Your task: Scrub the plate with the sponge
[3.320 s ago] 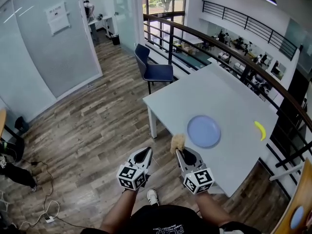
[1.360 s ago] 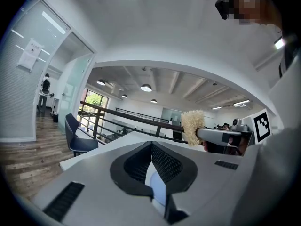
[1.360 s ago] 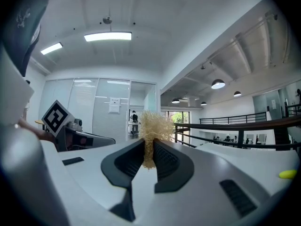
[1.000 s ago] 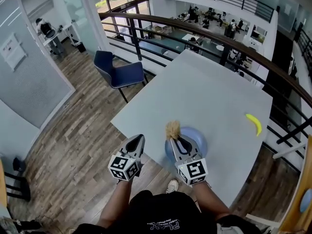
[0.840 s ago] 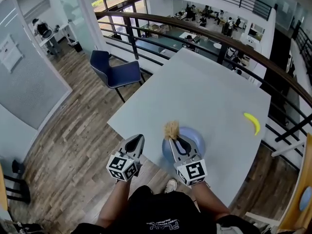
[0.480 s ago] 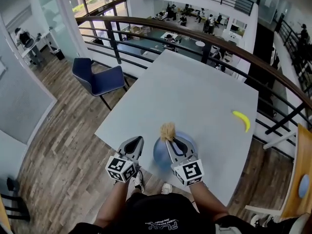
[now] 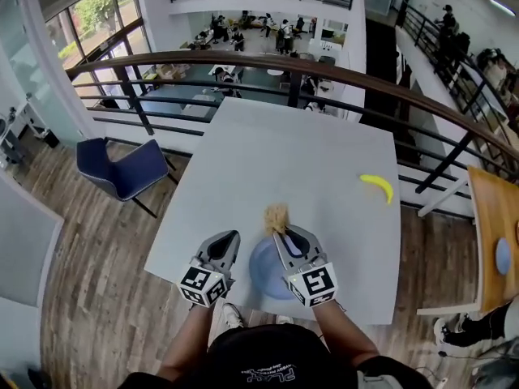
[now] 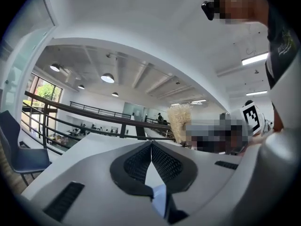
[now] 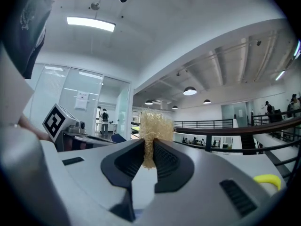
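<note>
A round blue plate (image 7: pixel 263 272) lies on the grey table (image 7: pixel 276 160), close to its near edge. My right gripper (image 7: pixel 280 232) hangs over the plate's right part, shut on a tan, fibrous sponge (image 7: pixel 276 217) that sticks out past its tips. In the right gripper view the sponge (image 9: pixel 151 132) is pinched between the black pads (image 9: pixel 163 157). My left gripper (image 7: pixel 230 237) is shut with nothing in it, above the plate's left edge. In the left gripper view its jaws (image 8: pixel 151 147) meet, and the sponge (image 8: pixel 180 121) shows to the right.
A yellow banana (image 7: pixel 375 186) lies near the table's right edge, and the banana (image 9: pixel 268 180) also shows low right in the right gripper view. A blue chair (image 7: pixel 122 177) stands left of the table. A dark railing (image 7: pixel 243 59) runs behind it. A wooden table (image 7: pixel 493 241) is at the right.
The view has swung until the table lies straight ahead. Both grippers have come in over the near edge, above the plate. The right one has kept hold of the sponge.
</note>
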### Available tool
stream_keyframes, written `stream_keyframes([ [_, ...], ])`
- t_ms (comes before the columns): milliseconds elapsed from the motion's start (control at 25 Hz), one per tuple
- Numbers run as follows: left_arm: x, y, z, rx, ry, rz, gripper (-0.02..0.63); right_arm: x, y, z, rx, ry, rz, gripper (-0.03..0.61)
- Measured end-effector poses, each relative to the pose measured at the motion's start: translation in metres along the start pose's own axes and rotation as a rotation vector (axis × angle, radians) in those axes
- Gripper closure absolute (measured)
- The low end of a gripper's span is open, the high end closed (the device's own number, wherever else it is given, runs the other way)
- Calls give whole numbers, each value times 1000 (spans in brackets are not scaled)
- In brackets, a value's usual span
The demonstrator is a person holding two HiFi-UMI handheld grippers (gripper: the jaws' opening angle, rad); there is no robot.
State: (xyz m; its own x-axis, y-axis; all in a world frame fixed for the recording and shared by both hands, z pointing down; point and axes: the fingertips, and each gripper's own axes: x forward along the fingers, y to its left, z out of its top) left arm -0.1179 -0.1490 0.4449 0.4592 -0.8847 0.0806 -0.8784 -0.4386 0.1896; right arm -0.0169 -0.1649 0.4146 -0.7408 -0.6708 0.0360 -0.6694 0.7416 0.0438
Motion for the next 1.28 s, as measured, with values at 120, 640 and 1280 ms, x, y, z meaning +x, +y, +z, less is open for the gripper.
stream_keyframes([
  [120, 5, 5, 5, -25, -4, -60, 601, 0, -1, -3, 8, 19, -63, 522],
  [640, 11, 26, -13, -17, 81, -201, 601, -3, 10, -34, 71, 93, -267, 522],
  [1280, 40, 23, -78, -69, 189, -213, 601, -20, -9, -107, 130, 243, -317, 522],
])
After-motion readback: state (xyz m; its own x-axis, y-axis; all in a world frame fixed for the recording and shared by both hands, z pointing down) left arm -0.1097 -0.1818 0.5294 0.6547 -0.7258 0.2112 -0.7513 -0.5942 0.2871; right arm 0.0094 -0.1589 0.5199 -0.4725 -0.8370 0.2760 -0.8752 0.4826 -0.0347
